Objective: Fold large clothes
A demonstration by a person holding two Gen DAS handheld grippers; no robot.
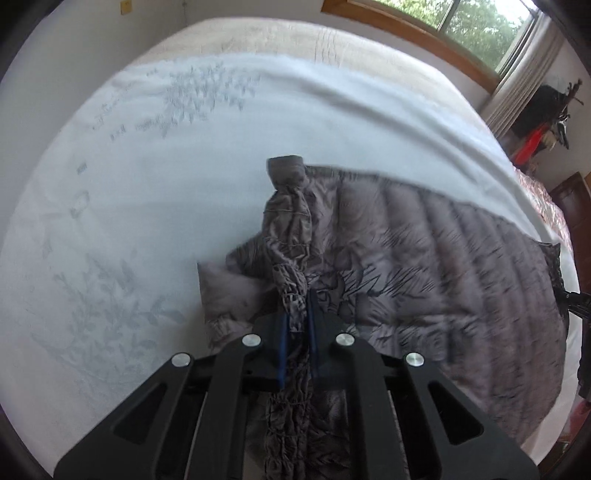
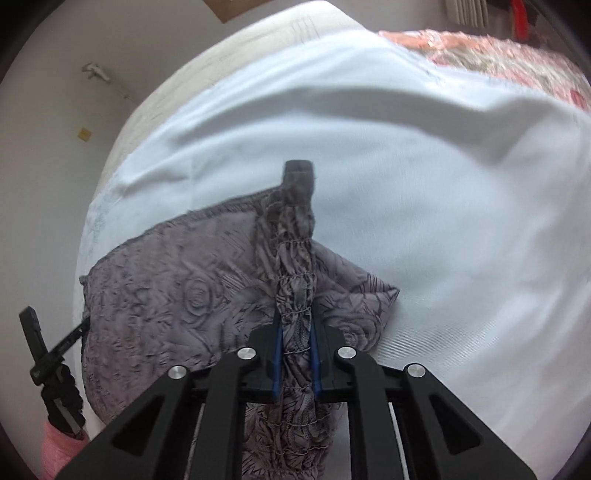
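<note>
- My left gripper [image 1: 295, 321] is clamped on a bunched, elastic-gathered strip of the garment [image 1: 424, 266]; the gathered cloth runs between the blue pads [image 1: 282, 354] and stands up past my fingertips toward 12 o'clock.
- My right gripper [image 2: 296, 339] is likewise clamped on a gathered strip of the same garment [image 2: 166, 295], the cloth pinched between its pads [image 2: 276, 365] and rising toward 12 o'clock, ending in a dark cuff-like tip.
- The garment is grey-mauve with a dark rose and line print. It lies spread on a white sheet [image 1: 129, 229].
- In the left view its body stretches from my jaws out toward 3 o'clock, ribbed with soft folds, and a loose corner sits at 9 o'clock just beside my fingers.
- In the right view the body spreads toward 9 o'clock, with a pointed flap at 3 o'clock near my fingers.
- The sheet [image 2: 443, 203] has faint grey leaf patterns, seen at 9 and 11 o'clock in the left view.
- My left gripper [image 2: 48, 354] shows at 8 o'clock in the right view, at the garment's edge.
- A window [image 1: 461, 26] sits at 1 o'clock in the left view; a pink floral cover [image 2: 498, 59] lies at 1 o'clock in the right view.
</note>
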